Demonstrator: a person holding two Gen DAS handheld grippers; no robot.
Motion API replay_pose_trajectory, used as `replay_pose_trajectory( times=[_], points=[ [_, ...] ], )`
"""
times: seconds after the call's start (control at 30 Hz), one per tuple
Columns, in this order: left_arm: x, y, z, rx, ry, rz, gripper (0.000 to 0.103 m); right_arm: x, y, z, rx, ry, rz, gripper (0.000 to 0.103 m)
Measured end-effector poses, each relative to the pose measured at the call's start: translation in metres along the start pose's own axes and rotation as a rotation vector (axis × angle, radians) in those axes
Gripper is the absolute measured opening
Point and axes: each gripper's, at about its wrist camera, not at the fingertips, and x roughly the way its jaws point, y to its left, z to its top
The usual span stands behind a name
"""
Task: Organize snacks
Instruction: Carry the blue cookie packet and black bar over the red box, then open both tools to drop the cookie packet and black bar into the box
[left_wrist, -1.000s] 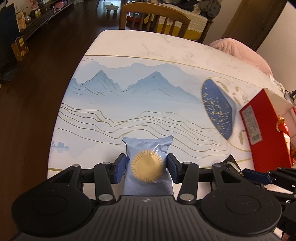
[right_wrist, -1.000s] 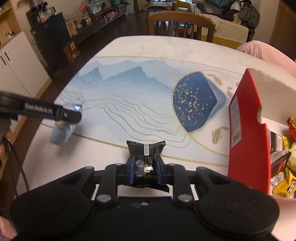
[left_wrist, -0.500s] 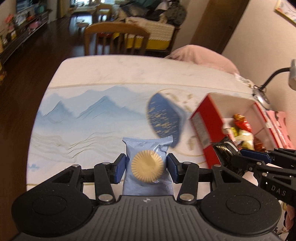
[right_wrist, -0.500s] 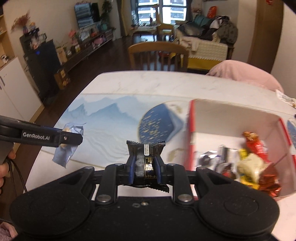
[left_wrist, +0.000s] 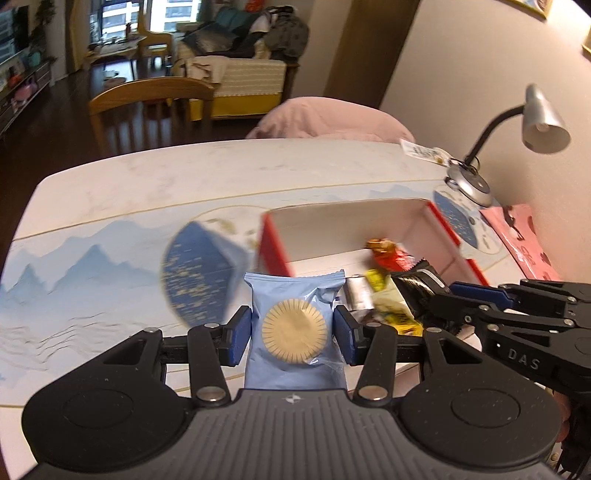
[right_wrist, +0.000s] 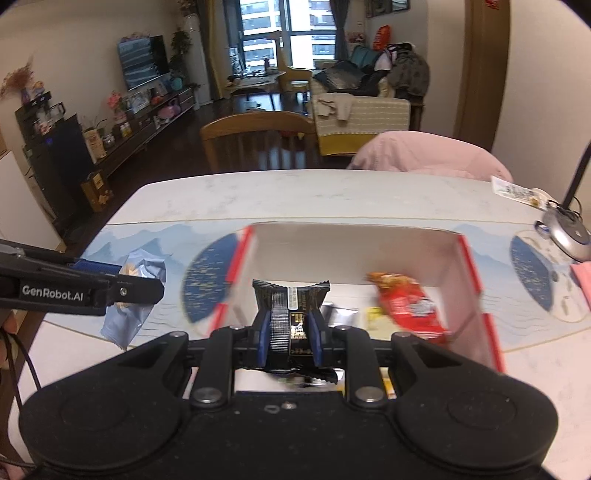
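A pale blue biscuit packet (left_wrist: 295, 328) was held upright in the left gripper (left_wrist: 293, 332), the blue pads (left_wrist: 238, 334) pressed against its two sides and closed only to the packet's width. A black snack packet (right_wrist: 290, 317) was clamped in the right gripper (right_wrist: 288, 334), squeezed narrow at its middle between nearly closed pads (right_wrist: 263, 338). Both packets were carried in the air, clear of the table (right_wrist: 221, 195).

Just beyond the right gripper, a red box (right_wrist: 467, 258) with a white interior was seen open on the table, the black packet positioned over its near edge. Inside the box a red wrapper (right_wrist: 406, 302) lay near the right wall, with yellow and silver wrappers (left_wrist: 384, 299) beside it. The blue packet was held to the left of the box, level with its near left corner.

The box was set on a runner (left_wrist: 92, 266) printed with blue mountains. A desk lamp (left_wrist: 532, 122) stood at the far right corner, and a wooden chair (right_wrist: 258, 136) was drawn up at the far edge.
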Motion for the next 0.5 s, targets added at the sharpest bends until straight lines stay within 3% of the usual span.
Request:
replay_pose_trajectory(
  times=[0.23, 0.5],
  points=[
    [0.031, -0.046, 0.01, 0.035, 0.036, 0.006, 0.047, 0.004, -0.052, -0.004, 0.036, 0.003, -0.027, 0.021],
    [0.074, -0.073, 0.018, 0.063, 0.092, 0.044, 0.047, 0.029, -0.092, -0.015, 0.071, 0.055, -0.069, 0.021]
  ],
)
